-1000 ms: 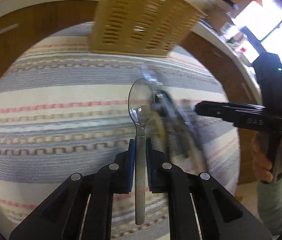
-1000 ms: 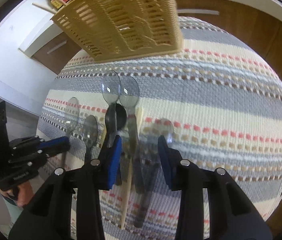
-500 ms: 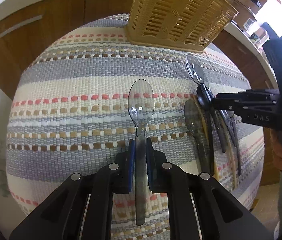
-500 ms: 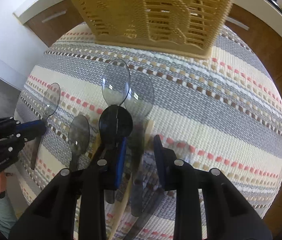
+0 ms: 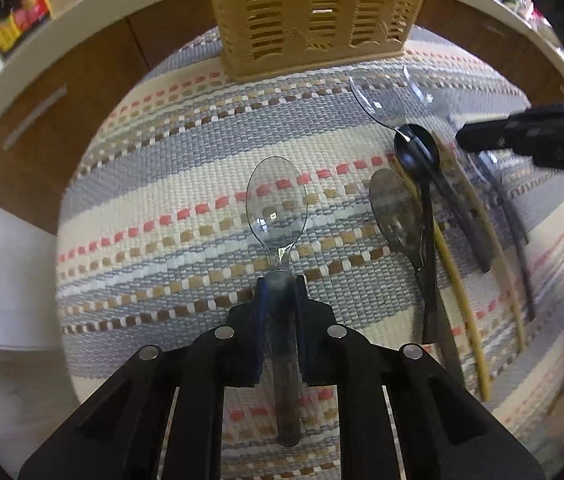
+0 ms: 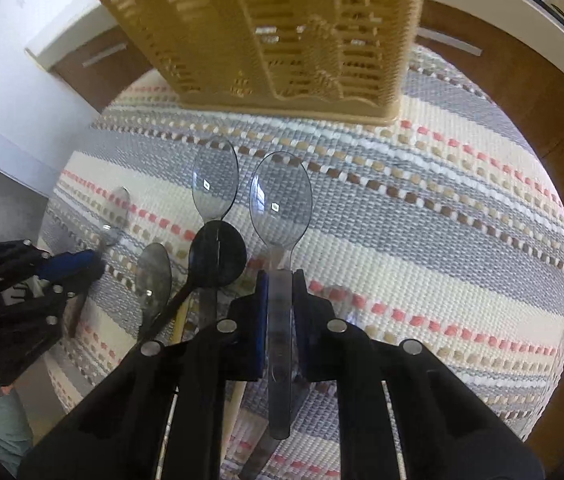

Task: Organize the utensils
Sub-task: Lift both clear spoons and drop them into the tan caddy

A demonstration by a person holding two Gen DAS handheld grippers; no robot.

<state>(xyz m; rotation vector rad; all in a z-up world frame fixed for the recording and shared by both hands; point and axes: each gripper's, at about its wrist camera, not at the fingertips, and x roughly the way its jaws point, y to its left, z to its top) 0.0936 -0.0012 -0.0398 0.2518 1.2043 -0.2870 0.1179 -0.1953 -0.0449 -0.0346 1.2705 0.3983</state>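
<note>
My left gripper [image 5: 280,280] points forward over a striped woven mat [image 5: 186,168], its blue-padded fingers [image 5: 260,320] clenched on the handle of a clear plastic spoon [image 5: 277,204], bowl ahead and level. My right gripper [image 6: 280,276] holds a like pose, pointing toward the basket, its fingers [image 6: 261,312] clamped on the handle of a second clear spoon [image 6: 281,200].

A tan slotted utensil basket [image 5: 314,8] stands upright at the far edge of the mat, ahead of both grippers.

In the right wrist view I count three more spoons lying on the mat just left of the right gripper: another clear spoon [image 6: 215,188], a black spoon [image 6: 218,252] whose bowl overlaps that clear spoon's neck, and a smoky grey spoon [image 6: 155,276] beside it. Pale wooden sticks [image 5: 462,296] lie among their handles; I cannot count them surely, as the handles overlap and blur.

Brown cabinet fronts [image 5: 26,112] with a white worktop edge [image 5: 62,40] above them curve behind the mat.
</note>
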